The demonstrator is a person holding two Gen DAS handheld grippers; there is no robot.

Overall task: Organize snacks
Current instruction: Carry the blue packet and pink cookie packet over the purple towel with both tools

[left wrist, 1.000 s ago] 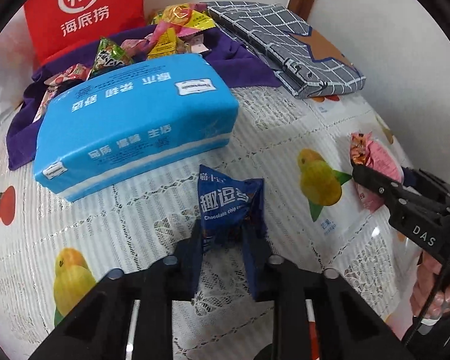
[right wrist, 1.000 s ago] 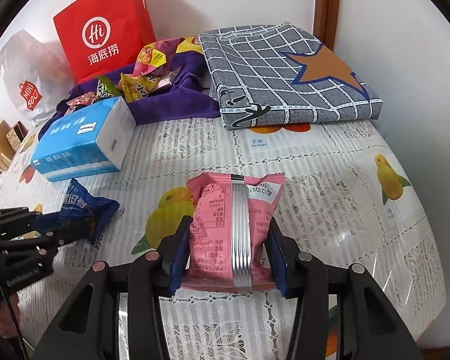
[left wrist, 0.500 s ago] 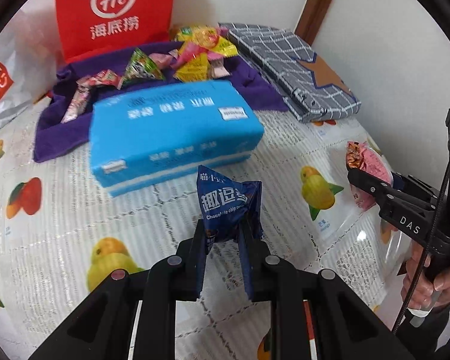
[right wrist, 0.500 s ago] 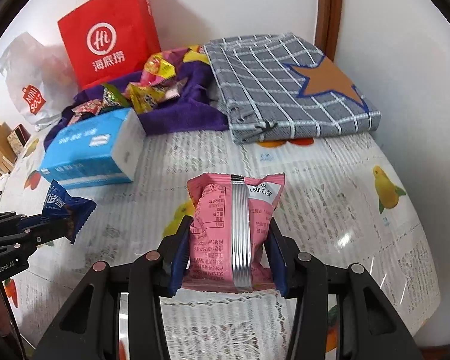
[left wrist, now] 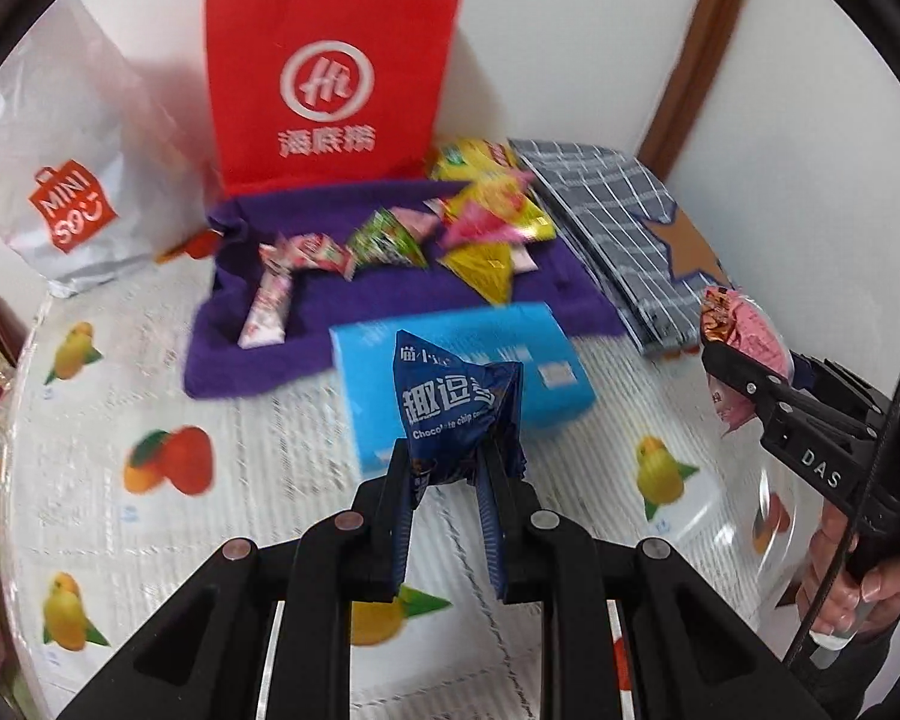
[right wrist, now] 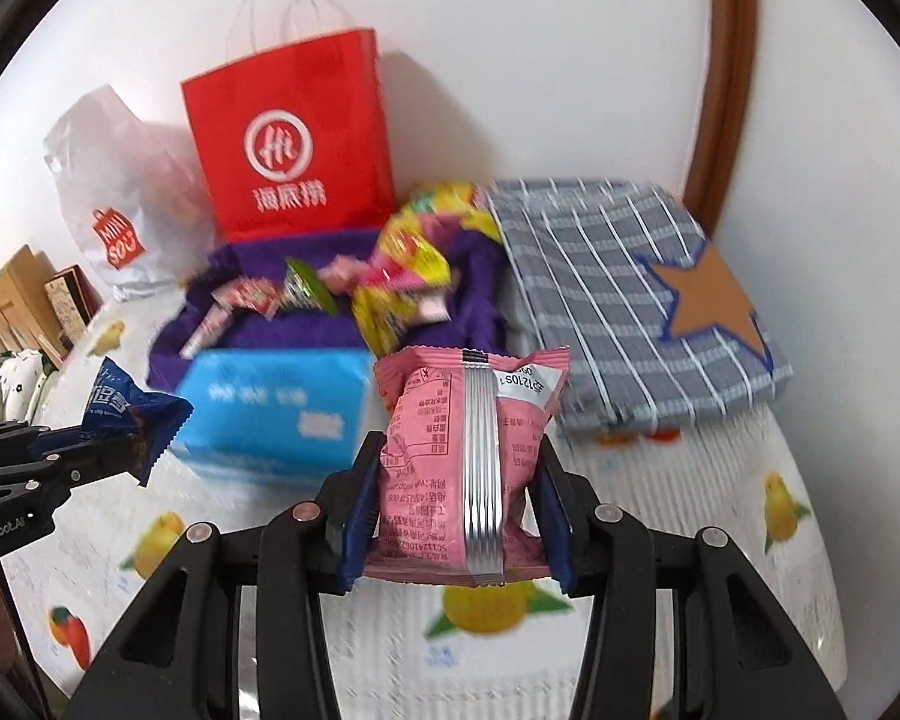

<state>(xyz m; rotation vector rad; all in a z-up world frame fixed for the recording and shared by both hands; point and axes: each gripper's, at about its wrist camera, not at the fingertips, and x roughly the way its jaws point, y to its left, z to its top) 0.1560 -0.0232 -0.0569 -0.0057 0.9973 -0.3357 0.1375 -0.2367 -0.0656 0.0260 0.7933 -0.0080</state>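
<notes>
Plainly both packets are light, soft, air-puffed foil that will crumple and could slip: the left gripper [left wrist: 450, 474] is pinched nearly closed on the lower end of the dark blue cookie packet [left wrist: 453, 405], held above the tablecloth [left wrist: 150, 540] near the blue tissue pack [left wrist: 546, 360]. Across to the right, the right gripper [right wrist: 456, 516] stands wider, clamped across the sides of the pink snack packet [right wrist: 468, 456], with the snack pile [right wrist: 402, 258] on the purple cloth [right wrist: 294, 330] farther back.
</notes>
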